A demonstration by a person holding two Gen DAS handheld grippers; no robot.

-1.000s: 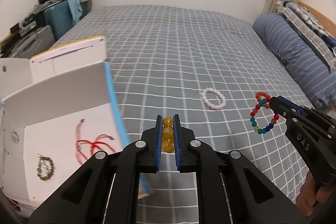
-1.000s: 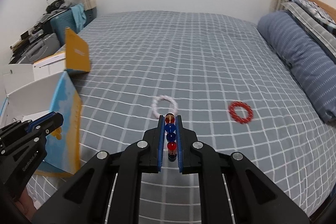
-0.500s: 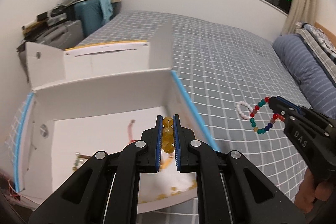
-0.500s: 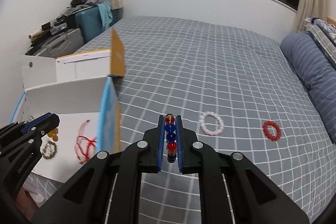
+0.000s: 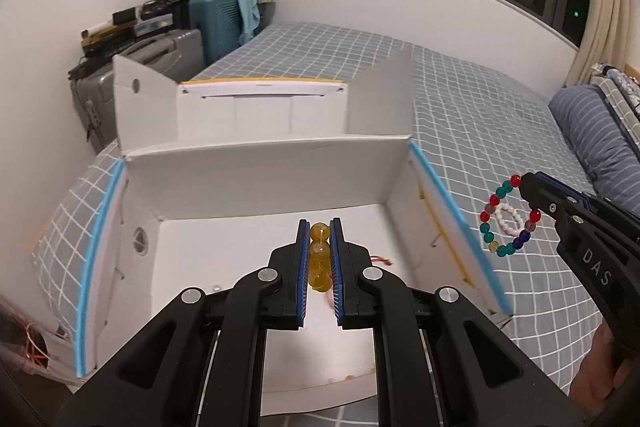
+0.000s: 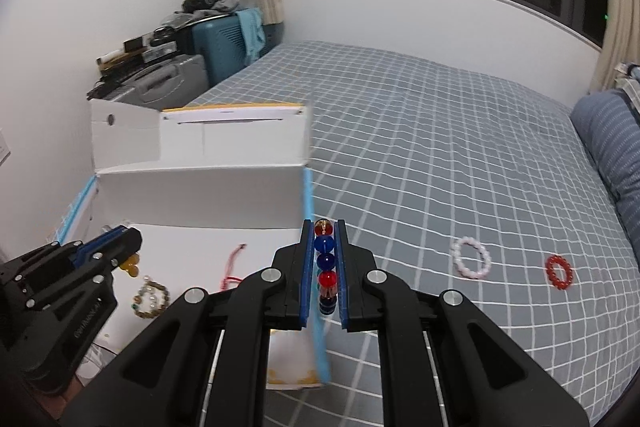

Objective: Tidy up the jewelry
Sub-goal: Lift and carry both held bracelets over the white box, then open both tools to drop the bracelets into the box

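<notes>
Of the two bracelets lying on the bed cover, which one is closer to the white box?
The pale pink bracelet; the red bracelet lies farther from the white box, toward the pillow.

Evenly lit by soft indoor light, faint shadows, strong fisheye bending and dark corners, slight blur throughout.

Grey checked bed (image 6: 400,131), open white box (image 6: 200,183) at left edge, white bracelet (image 6: 471,263) & red bracelet (image 6: 559,271) on cover, blue pillow (image 6: 612,147) rt
</notes>
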